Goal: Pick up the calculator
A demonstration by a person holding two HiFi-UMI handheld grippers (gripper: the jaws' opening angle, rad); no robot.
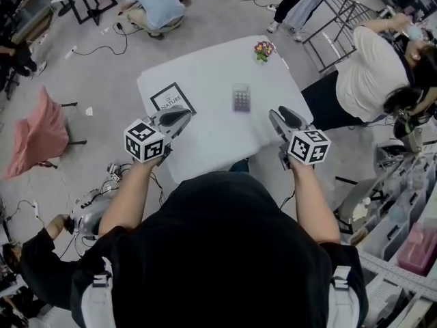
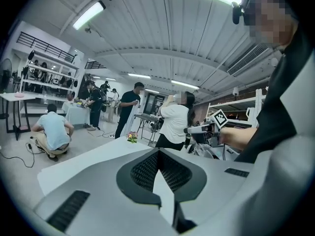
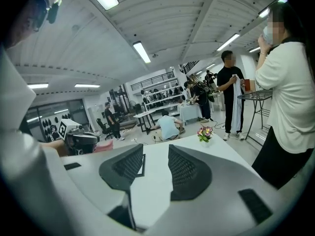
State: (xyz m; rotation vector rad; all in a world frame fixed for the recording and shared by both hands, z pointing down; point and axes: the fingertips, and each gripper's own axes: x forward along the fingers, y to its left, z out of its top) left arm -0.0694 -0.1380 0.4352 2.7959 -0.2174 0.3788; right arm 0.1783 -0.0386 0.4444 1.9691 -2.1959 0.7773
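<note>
So the calculator point(image 1: 241, 98) was lying flat on the white desk point(image 1: 205, 149), about mid-width and a bit toward the far side, nothing touching it. Both grippers were at the near edge with the calculator between them and farther out. The right gripper point(image 1: 278, 113) looked like the nearer one, with the calculator off to its far left. For the left gripper point(image 1: 184, 113) it was to the far right and well apart. Its long axis ran roughly near to far, so I'd guess the jaws need to close across the short sides. It's a thin grey slab with rows of small purplish keys, looked like hard plastic, low profile, probably fiddly to get under. The right gripper point(image 3: 156, 150) had its jaws spread with only bare desk showing between the dark ribbed pads point(image 3: 184, 171). The left gripper point(image 2: 158, 154) was clenched tip to tip on nothing. Also on the desk were a black-bordered card point(image 1: 172, 98) far left and a tiny bunch of flowers point(image 1: 263, 49) at the far edge
</note>
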